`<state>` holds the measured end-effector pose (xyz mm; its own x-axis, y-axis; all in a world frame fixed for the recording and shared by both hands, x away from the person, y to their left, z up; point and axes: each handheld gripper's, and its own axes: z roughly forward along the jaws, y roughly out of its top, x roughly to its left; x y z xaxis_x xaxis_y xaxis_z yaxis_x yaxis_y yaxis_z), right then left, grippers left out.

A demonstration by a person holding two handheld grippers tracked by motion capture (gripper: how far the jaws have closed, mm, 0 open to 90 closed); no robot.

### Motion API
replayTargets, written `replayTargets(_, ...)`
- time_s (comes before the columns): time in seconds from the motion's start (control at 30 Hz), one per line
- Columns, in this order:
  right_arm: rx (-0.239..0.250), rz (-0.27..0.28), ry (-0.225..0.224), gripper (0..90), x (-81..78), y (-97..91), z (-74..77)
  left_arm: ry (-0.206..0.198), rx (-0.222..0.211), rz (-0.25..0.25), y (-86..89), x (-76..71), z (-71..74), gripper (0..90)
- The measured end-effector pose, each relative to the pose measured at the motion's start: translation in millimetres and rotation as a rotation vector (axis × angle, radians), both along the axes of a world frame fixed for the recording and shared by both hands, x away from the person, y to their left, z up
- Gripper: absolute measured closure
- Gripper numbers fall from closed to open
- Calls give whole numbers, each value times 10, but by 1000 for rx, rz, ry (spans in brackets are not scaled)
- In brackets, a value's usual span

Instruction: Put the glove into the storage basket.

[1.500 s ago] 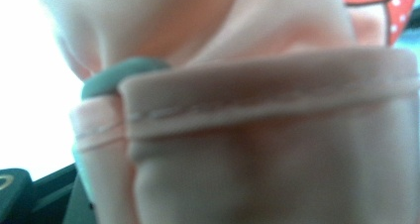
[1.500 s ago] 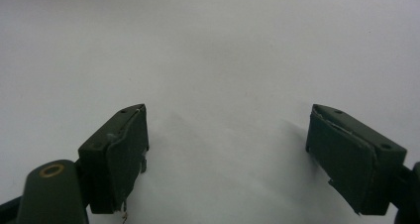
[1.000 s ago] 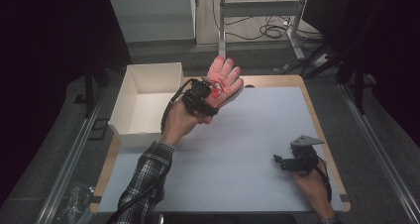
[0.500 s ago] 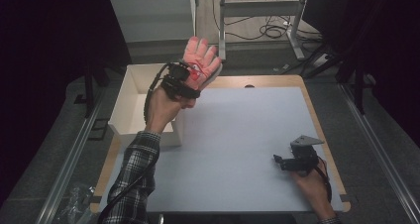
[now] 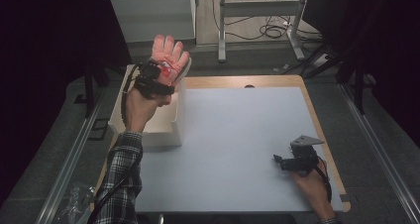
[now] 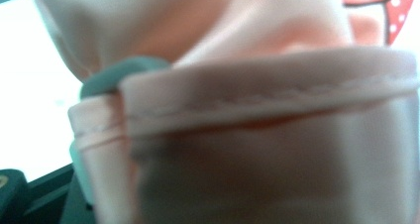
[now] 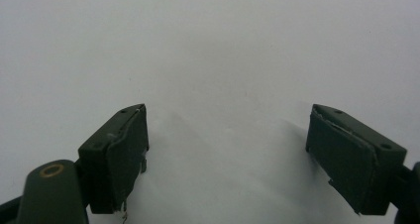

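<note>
Left gripper (image 5: 159, 74) was clamped tight on one pink glove (image 5: 169, 55), held up directly above one white box (image 5: 166, 130). Right gripper (image 5: 283, 160) rested wide open and empty on the bench (image 5: 237, 130), well apart.

So the pink fabric glove (image 5: 170, 58) sits above the open white cardboard box (image 5: 148, 127) on the left edge of the pale grey table (image 5: 237, 135); the right gripper (image 5: 277, 159) rests near the table's right front corner.
</note>
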<state>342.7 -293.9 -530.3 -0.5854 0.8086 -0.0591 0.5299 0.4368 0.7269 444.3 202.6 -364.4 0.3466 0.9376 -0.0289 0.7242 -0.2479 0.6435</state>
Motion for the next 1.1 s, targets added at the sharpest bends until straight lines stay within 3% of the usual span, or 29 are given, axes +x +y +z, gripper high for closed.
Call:
replayTargets(0.2, 0, 0, 0, 169, 0, 0, 0, 37, -12, 59, 177, 50, -206, 396)
replayTargets(0.47, 0, -1, 0, 169, 0, 0, 0, 91, -4, 104, 289, 153, -524, 394)
replayTargets(0.83, 0, 0, 0, 168, 0, 0, 0, 191, -1, 123, 225, 296, -884, 384)
replayTargets(1.1, 0, -1, 0, 168, 0, 0, 0, 291, 3, 123, 136, 414, -1103, 362)
